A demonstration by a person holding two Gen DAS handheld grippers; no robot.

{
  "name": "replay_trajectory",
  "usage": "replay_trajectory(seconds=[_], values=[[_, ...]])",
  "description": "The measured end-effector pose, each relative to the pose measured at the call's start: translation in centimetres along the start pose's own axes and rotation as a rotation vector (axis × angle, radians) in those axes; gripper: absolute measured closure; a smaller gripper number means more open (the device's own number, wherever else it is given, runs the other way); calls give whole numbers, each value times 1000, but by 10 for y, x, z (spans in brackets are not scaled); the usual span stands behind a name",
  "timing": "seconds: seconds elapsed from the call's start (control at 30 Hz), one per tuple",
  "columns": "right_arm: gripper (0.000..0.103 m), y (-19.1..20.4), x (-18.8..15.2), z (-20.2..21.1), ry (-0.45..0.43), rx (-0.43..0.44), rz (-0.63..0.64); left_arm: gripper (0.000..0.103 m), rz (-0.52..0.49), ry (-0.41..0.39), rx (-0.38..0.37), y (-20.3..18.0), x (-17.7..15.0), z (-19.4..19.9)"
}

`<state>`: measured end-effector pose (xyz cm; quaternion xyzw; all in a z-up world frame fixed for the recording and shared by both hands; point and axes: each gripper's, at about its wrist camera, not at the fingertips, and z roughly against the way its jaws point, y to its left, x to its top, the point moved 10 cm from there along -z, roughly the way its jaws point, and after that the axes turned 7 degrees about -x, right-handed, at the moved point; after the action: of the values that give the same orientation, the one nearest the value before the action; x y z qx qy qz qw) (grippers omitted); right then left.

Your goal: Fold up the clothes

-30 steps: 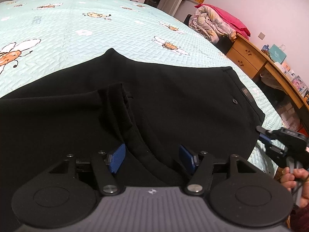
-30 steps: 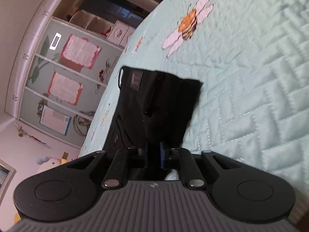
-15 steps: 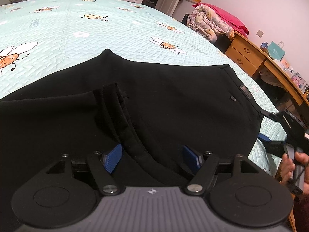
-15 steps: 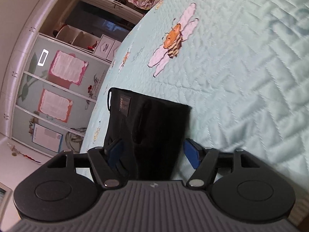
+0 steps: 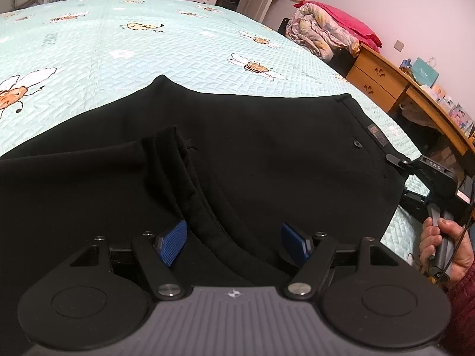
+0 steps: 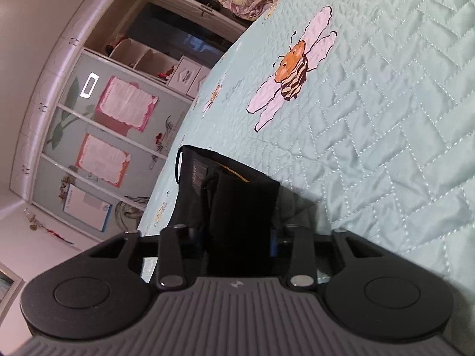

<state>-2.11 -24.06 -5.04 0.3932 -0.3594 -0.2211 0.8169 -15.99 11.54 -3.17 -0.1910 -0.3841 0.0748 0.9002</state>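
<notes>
Black garment (image 5: 267, 154) lies spread on the bed (image 5: 148, 47), filling centre frame; left tongs (image 5: 234, 238) gape wide astride its ribbed fold, gripping nothing, right tongs (image 6: 237, 241) wide around the waistband edge, contact unclear: close squarely on cloth layers, lift both evenly.

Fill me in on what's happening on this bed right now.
A person is folding black trousers spread flat on a mint quilt printed with bees. The left hand-held gripper is open, its blue pads either side of a fabric ridge. The right hand-held gripper, gripped by a hand, is open around the waistband end. Nothing is clamped at this moment.
</notes>
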Motion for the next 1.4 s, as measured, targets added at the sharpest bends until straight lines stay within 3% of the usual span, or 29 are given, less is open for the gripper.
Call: replay_trajectory(seconds=[0.13, 0.2, 0.4, 0.5, 0.57, 0.67, 0.77, 0.93, 1.03, 1.13, 1.23, 1.33, 1.4], values=[[72, 17, 1, 13, -19, 20, 76, 32, 78, -18, -29, 5, 5, 8], [72, 29, 1, 17, -33, 3, 142, 43, 142, -40, -49, 9, 11, 14], [73, 69, 0, 30, -64, 20, 250, 44, 166, -130, -92, 4, 37, 14], [73, 95, -3, 37, -74, 46, 294, 46, 224, -26, -102, 11, 30, -27], [73, 115, -7, 44, -73, 71, 321, 46, 177, -27, -109, 3, 32, -37], [74, 146, -14, 58, -73, 108, 377, 46, 257, -6, -151, 3, 32, -42], [74, 178, -24, 72, -72, 135, 433, 52, 335, -29, -200, 9, 36, -22], [74, 245, -56, 97, -73, 211, 536, 51, 434, -218, -320, 30, 50, 76], [74, 300, -101, 114, -56, 291, 664, 48, 505, -327, -333, 71, 45, 140], [74, 351, -162, 128, -29, 371, 829, 48, 581, -384, -313, 116, 22, 185], [74, 384, -255, 137, -13, 429, 1101, 48, 685, -413, -288, 158, -14, 210], [75, 376, -372, 130, 20, 458, 1431, 48, 789, -436, -298, 187, -50, 223], [75, 346, -439, 111, 75, 426, 1619, 48, 835, -443, -303, 199, -66, 226]])
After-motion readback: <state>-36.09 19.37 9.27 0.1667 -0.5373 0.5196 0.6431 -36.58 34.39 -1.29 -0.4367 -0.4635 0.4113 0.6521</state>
